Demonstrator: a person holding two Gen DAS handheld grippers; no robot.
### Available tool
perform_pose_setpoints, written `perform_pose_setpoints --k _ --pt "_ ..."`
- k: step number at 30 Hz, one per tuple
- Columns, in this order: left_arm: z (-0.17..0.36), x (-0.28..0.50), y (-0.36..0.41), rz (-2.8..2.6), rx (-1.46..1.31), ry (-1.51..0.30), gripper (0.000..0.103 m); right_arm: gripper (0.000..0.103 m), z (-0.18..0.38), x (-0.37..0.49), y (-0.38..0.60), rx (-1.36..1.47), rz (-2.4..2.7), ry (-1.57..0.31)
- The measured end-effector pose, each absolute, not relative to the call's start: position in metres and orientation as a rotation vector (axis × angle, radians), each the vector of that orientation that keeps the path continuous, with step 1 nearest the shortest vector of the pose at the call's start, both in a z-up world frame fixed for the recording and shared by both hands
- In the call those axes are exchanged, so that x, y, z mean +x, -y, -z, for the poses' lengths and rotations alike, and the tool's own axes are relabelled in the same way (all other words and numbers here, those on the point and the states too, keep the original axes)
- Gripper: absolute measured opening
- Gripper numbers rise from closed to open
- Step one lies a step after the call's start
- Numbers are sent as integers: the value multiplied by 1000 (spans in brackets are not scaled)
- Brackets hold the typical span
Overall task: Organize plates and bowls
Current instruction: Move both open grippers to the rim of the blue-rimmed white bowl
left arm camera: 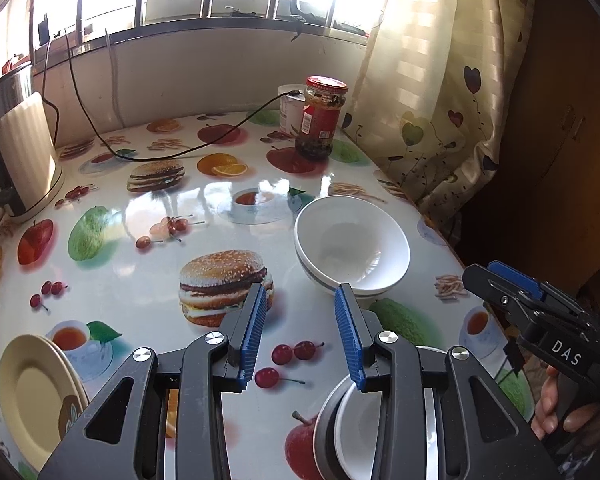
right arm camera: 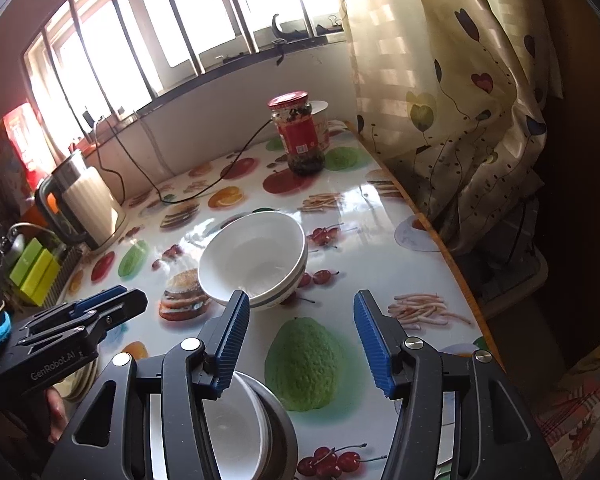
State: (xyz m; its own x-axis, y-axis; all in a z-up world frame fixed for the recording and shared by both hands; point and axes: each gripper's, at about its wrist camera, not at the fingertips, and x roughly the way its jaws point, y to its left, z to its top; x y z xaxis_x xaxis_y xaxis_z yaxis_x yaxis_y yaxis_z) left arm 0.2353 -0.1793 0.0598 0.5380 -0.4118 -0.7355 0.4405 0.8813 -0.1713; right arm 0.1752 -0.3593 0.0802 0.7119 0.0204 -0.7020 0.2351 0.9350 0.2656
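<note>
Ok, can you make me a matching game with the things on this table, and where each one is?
Things:
1. jar
2. kettle
3. yellow plates
4. stacked white bowls

Places:
A. near left corner of the table
B. far end, by the curtain
C. far left edge
D. just beyond the open grippers

Pairs: 1-B, 2-C, 3-A, 4-D

Near bowl [left arm camera: 354, 432] half hidden behind gripper arms; plates [left arm camera: 36, 396] cut by frame edge; jar [left arm camera: 320, 118] label unreadable.
</note>
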Motion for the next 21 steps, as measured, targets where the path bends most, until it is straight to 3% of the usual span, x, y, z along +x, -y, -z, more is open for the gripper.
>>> perform_pose_setpoints --k 21 --pt "-36 278 202 517 44 -933 37 55 -56 236 373 355 74 -861"
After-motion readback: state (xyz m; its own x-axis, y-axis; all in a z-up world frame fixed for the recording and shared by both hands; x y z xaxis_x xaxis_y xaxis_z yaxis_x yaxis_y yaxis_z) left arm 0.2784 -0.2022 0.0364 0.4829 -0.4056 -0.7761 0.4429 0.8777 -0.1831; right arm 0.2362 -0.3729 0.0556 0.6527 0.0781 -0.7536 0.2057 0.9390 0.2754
